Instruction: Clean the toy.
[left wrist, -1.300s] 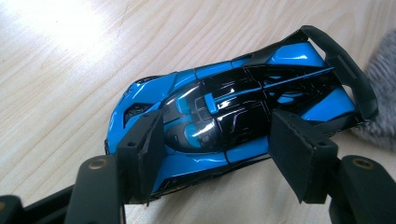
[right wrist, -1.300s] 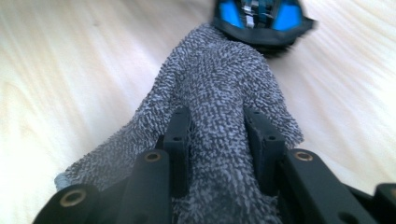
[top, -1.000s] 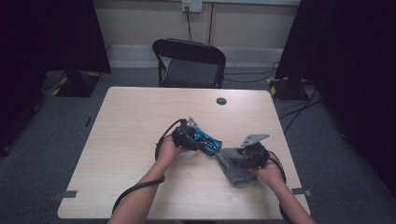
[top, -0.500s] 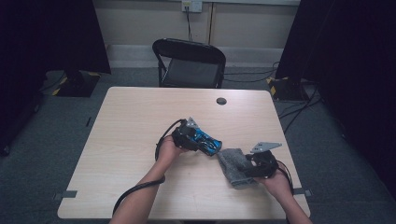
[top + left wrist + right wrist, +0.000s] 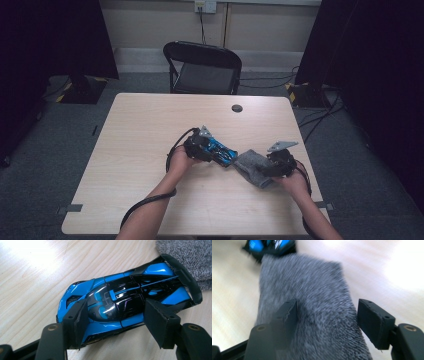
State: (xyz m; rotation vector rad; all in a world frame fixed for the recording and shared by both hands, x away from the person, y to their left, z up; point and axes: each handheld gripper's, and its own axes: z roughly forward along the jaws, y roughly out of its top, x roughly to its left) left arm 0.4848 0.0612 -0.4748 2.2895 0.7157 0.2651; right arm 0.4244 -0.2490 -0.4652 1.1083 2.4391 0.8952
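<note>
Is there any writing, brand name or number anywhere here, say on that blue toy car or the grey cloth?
None can be read.
Blue toy car: glossy blue and black panels, no lettering or number visible.
Grey cloth: plain fuzzy fabric, blurred, no label visible.
Table: bare wood grain, no markings.

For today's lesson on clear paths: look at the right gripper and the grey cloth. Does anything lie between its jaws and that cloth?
Nothing visible does. The right gripper has just been opening, its jaws straddling the grey cloth with bare fabric under them. The blue toy car sits at the cloth's far end, beyond the jaws.
</note>
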